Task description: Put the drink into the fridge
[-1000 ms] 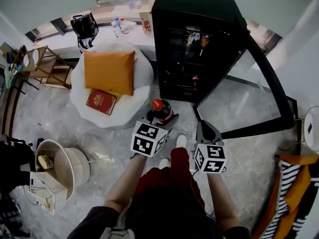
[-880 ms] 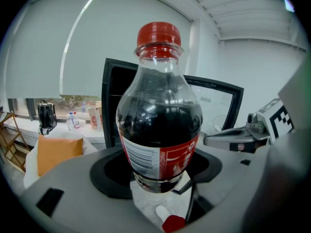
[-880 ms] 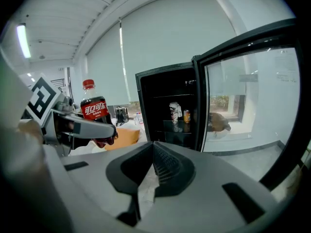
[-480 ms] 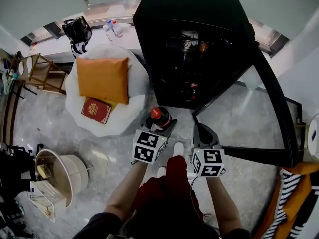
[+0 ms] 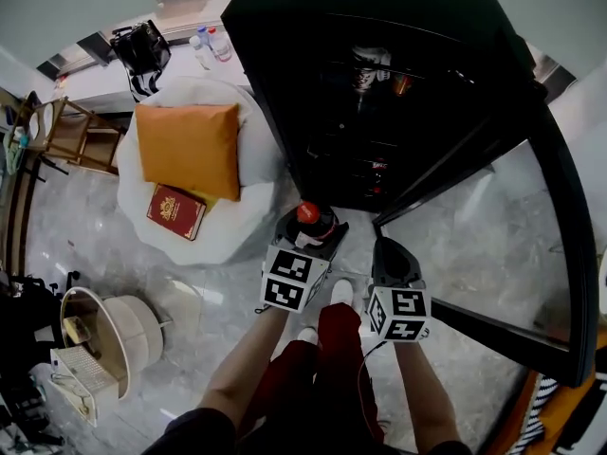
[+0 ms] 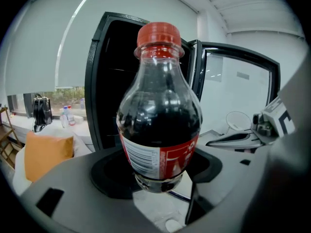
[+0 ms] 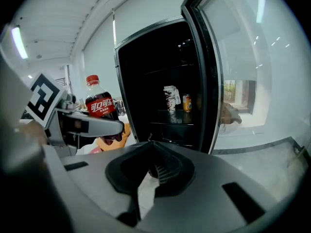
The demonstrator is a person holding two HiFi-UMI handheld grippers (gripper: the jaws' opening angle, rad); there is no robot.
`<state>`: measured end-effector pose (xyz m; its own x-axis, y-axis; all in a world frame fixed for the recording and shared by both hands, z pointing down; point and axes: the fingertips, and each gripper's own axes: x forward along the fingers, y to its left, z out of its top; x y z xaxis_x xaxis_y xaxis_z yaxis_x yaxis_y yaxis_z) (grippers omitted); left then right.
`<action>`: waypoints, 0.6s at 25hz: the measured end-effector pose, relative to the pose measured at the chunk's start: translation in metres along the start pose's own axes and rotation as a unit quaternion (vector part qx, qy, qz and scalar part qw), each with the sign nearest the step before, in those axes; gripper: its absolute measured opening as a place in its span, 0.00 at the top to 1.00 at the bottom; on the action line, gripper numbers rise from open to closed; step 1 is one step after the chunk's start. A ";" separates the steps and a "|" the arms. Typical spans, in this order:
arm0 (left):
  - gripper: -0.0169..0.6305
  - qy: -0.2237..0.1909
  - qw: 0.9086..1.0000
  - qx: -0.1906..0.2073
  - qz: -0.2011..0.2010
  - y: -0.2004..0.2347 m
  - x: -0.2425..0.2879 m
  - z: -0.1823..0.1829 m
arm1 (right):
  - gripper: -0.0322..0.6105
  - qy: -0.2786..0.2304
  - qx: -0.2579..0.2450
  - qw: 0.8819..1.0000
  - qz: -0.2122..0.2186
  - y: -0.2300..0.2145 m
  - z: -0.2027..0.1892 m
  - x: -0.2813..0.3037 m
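By the open fridge (image 5: 379,83), left gripper (image 5: 305,237) fingers clamping a cola bottle (image 5: 306,214), right gripper (image 5: 391,254) fingers sitting clenched, empty

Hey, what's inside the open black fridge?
Inside the fridge a pale container and an orange can stand side by side. Its lower part is too dark to make out.

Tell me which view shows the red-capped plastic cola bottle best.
Left gripper view: the red-capped plastic cola bottle fills the frame, with its cap, dark drink, red label and base all clear between the jaws. The head view shows only the cap and shoulders from above. The right gripper view shows it small at the left, with its lower part hidden.
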<state>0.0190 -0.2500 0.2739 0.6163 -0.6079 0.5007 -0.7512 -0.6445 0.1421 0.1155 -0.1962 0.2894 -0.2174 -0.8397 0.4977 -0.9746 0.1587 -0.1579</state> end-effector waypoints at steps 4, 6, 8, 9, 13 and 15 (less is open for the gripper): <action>0.49 -0.006 1.000 0.014 -0.005 0.003 0.035 -0.023 | 0.92 -0.001 -0.002 1.000 -0.003 -0.013 -0.025 0.026; 0.49 -0.007 1.000 0.022 -0.004 0.006 0.051 -0.037 | 0.92 0.000 -0.002 1.000 -0.005 -0.019 -0.039 0.037; 0.49 -0.007 1.000 0.023 -0.003 0.009 0.063 -0.052 | 0.92 0.000 0.000 1.000 -0.007 -0.023 -0.051 0.047; 0.49 -0.006 1.000 0.023 -0.003 0.010 0.069 -0.059 | 0.92 -0.001 0.000 1.000 -0.007 -0.025 -0.056 0.051; 0.49 -0.006 1.000 0.030 -0.002 0.017 0.094 -0.085 | 0.92 -0.007 -0.008 1.000 -0.007 -0.035 -0.075 0.072; 0.49 -0.006 0.999 0.035 -0.001 0.021 0.105 -0.098 | 0.92 -0.009 -0.010 1.000 -0.007 -0.038 -0.086 0.084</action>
<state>0.0453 -0.2819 0.4129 0.6206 -0.6119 0.4904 -0.7320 -0.6763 0.0825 0.1300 -0.2287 0.4103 -0.2028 -0.8513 0.4839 -0.9785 0.1567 -0.1344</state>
